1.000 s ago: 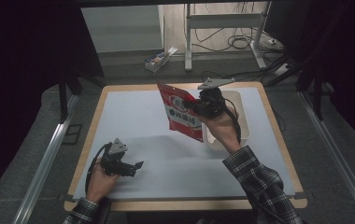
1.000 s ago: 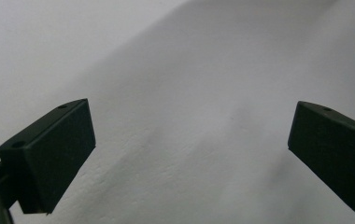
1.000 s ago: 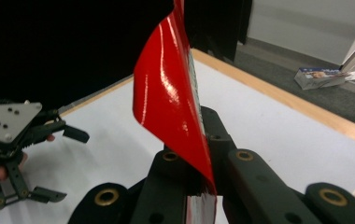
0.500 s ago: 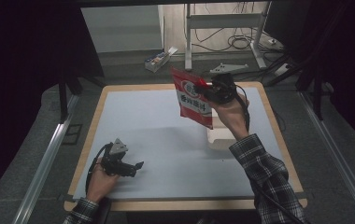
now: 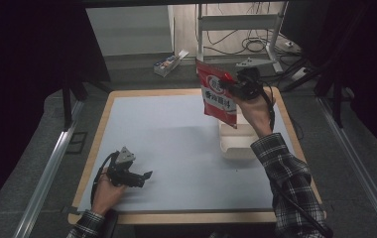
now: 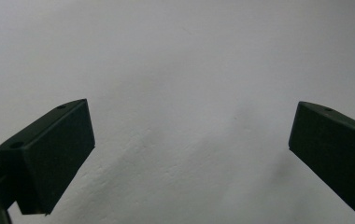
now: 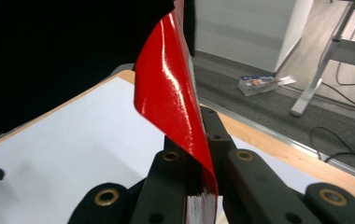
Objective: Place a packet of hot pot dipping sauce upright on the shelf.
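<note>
We observed the red snack bag held aloft over the far right of the worktop, above a white tray, clamped in the right claw. The left claw rested at the near left, its jaws spread apart.

The packet is glossy red with a white label patch. The sleeve is black-and-white plaid; the table mat is pale grey, edged in light wood.
</note>
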`<act>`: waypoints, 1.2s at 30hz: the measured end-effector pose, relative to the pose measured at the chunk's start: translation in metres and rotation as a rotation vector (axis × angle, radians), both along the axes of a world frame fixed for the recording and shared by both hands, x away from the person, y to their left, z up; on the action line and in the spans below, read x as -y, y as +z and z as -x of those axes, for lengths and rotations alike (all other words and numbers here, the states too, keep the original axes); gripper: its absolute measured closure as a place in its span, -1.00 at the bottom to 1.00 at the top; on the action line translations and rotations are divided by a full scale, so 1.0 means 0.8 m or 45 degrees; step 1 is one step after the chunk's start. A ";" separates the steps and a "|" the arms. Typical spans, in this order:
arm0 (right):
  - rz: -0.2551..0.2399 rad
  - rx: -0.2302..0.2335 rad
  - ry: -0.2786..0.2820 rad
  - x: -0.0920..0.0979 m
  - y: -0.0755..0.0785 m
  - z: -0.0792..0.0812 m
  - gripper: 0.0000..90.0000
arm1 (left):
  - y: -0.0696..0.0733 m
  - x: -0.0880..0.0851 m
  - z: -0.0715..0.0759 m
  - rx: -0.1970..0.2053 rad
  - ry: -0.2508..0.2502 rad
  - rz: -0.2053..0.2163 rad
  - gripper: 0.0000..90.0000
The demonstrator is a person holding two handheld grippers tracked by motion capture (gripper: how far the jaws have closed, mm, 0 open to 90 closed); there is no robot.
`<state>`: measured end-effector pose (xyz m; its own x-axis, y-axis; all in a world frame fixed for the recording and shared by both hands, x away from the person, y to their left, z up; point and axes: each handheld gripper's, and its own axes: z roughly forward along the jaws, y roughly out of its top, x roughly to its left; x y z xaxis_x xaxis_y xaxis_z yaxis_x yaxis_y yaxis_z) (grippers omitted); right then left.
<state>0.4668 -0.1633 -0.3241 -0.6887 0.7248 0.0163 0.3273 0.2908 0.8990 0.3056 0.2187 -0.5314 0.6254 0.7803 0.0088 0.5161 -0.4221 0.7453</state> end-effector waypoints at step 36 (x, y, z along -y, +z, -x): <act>0.082 0.009 -0.183 0.069 -0.020 -0.067 0.97 | -0.003 0.002 -0.001 -0.022 -0.005 -0.016 -0.99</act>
